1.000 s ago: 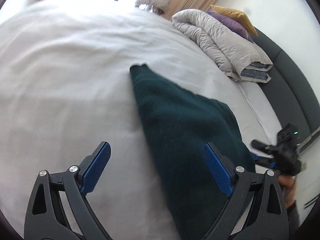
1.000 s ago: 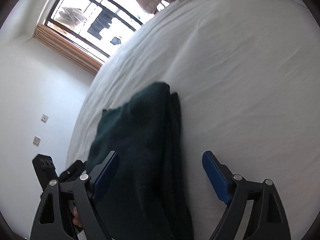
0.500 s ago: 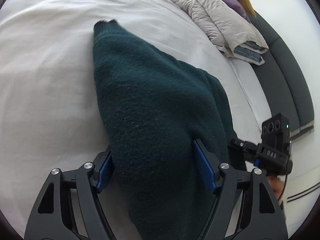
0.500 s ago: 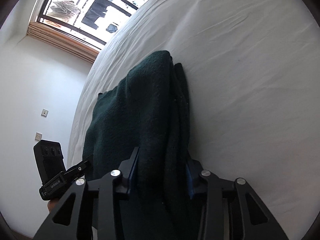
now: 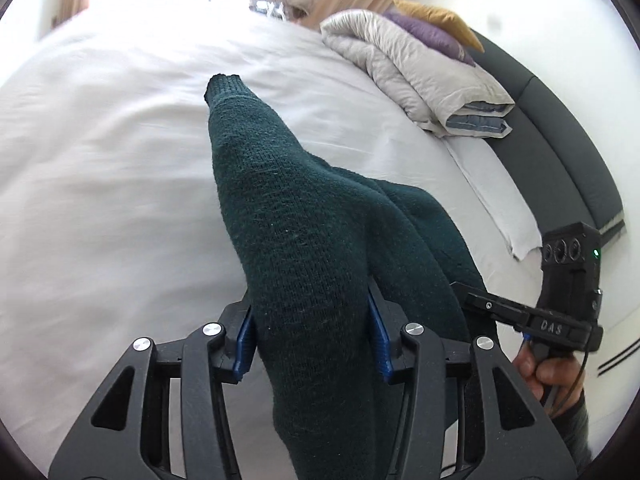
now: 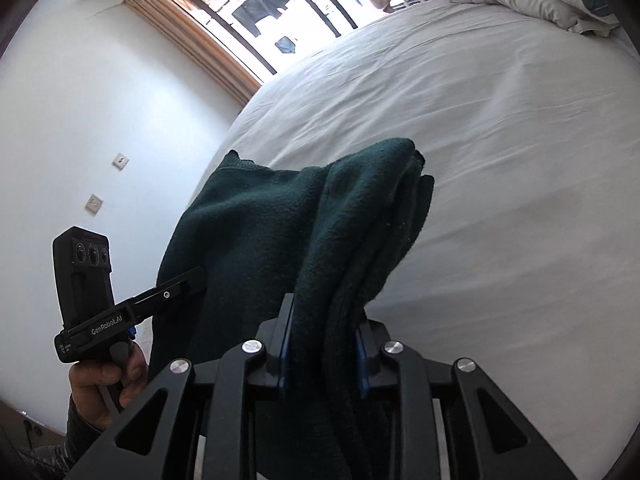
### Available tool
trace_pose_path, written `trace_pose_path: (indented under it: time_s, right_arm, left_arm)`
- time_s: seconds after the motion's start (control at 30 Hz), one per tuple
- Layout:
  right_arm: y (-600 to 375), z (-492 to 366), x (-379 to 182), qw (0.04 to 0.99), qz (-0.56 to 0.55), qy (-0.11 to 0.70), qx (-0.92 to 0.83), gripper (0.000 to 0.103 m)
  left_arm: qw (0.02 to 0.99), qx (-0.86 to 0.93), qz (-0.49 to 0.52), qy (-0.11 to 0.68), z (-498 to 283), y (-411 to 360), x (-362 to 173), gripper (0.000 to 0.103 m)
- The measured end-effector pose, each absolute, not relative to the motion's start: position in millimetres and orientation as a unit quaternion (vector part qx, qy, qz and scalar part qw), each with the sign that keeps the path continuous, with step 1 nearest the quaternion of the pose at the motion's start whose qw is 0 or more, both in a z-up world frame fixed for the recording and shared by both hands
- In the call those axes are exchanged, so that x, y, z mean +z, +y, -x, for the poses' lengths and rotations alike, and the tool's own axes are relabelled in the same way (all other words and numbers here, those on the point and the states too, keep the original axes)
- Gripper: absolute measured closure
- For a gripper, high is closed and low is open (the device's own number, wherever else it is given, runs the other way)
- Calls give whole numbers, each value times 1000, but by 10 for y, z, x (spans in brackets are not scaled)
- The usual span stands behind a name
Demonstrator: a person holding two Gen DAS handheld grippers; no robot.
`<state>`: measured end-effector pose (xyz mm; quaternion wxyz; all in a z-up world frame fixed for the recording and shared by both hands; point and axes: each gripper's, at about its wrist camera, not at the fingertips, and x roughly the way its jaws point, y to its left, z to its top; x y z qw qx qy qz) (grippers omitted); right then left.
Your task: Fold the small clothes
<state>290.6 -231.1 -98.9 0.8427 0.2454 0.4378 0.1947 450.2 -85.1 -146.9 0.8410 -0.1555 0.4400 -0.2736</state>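
A dark green knitted sweater (image 5: pixel 304 232) is folded lengthwise and hangs between my two grippers above the white bed (image 5: pixel 100 184). My left gripper (image 5: pixel 312 332) is shut on one end of it, blue pads pressing the knit from both sides. My right gripper (image 6: pixel 322 344) is shut on the other end, where several layers (image 6: pixel 360 240) bunch together. The far cuff (image 5: pixel 222 82) reaches toward the bed. Each view shows the other gripper at the sweater's edge: the right one in the left wrist view (image 5: pixel 532 320), the left one in the right wrist view (image 6: pixel 120 316).
A folded grey duvet (image 5: pixel 416 64) with purple and yellow pillows (image 5: pixel 436 28) lies at the head of the bed by a dark headboard (image 5: pixel 568 144). A window (image 6: pixel 256 4) and a white wall (image 6: pixel 100 120) lie beyond the bed.
Both grippers closed on the sweater's ends, from wide open a second ago, and have lifted it off the bed. The sweater now hangs bunched between them.
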Motion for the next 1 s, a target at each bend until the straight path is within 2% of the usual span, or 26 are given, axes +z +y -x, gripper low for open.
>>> trace_pose_path:
  time_s: [0.13,0.23,0.3,0.33,0.37,0.4,0.53,0.63,0.77,0.8,0.9,1.0]
  right_arm:
    - [-1602,-2688,-1067,831,-245,440,238,76]
    - [-1187,-2557,-1265,815,-259,453,252,76]
    - [-1038,-2526,-1539,799,-277,474,246,74]
    - [-992,-2499,-1717,792,-277,491,235,66]
    - [-994,-2486,-1882,787,-281,505,215,63]
    - [-1062,-2434,-1951,785,-310,491,217,63]
    - [-1412,-2186,-1861,787,-383,447,185,38]
    - [-1645,-2055,-1704,806,-385,423,150,38]
    - [-1500,-1878,-1367,829,-347,394,192,52]
    - [-1370,-1866,-1299,828,-339,389,218,53]
    - [-1031,-1915,-1238,820,-314,387,281,54]
    - [-806,-2017,-1446,810,-292,426,279,54]
  left_arm:
    - [863,-235,139,424,-3948,-178,-1446,58]
    - [853,-221,164,443,-3694,308,-1728,57]
    - [849,-216,153,459,-3614,479,-2021,50]
    - [844,-210,147,471,-3589,533,-2222,45]
    - [840,-211,160,473,-3559,612,-2396,36]
    - [840,-223,190,458,-3505,704,-2461,35]
    - [852,-213,199,434,-3315,806,-2410,34]
    - [879,-185,165,408,-3179,773,-2241,34]
    - [911,-150,146,356,-2862,842,-1961,34]
    - [914,-152,140,350,-2770,809,-1915,29]
    - [912,-160,108,362,-2727,516,-1891,26]
    - [901,-152,90,397,-2748,391,-2151,26]
